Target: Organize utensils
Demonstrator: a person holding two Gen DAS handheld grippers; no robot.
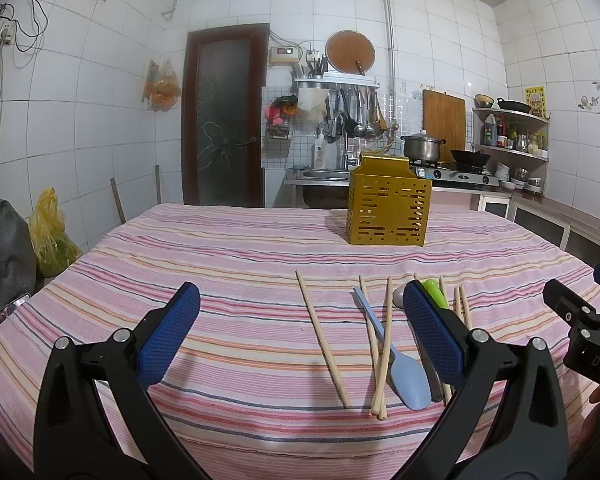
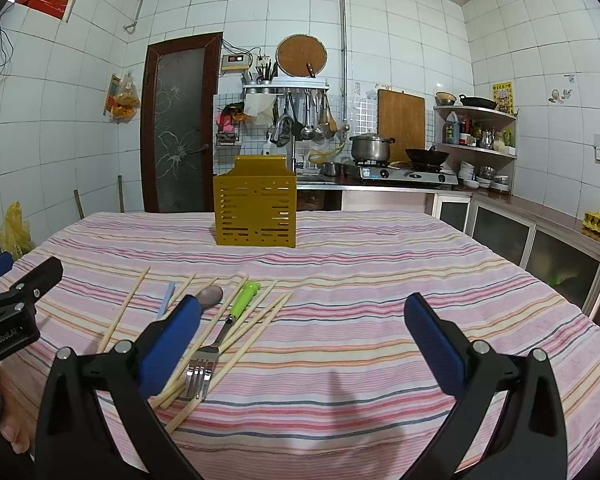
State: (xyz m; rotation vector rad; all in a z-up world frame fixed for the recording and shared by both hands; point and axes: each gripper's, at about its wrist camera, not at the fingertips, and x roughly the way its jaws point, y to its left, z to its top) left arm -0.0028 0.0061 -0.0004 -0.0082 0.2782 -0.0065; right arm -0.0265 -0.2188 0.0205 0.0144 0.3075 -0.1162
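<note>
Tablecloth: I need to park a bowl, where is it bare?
Bare left of the lone chopstick, and right of the fork toward the counter. Also between the utensils and the gold holder. Crowded around the blue spatula.

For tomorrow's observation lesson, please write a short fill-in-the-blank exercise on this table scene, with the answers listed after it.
1. The slotted utensil holder standing on the striped tablecloth is ____ in colour.
2. The fork has a bright ____ handle.
3. Both the left gripper and the right gripper have their jaws ____.
4. The pale blue spatula lies beside wooden ____.

Answers: gold; green; open; chopsticks
</note>
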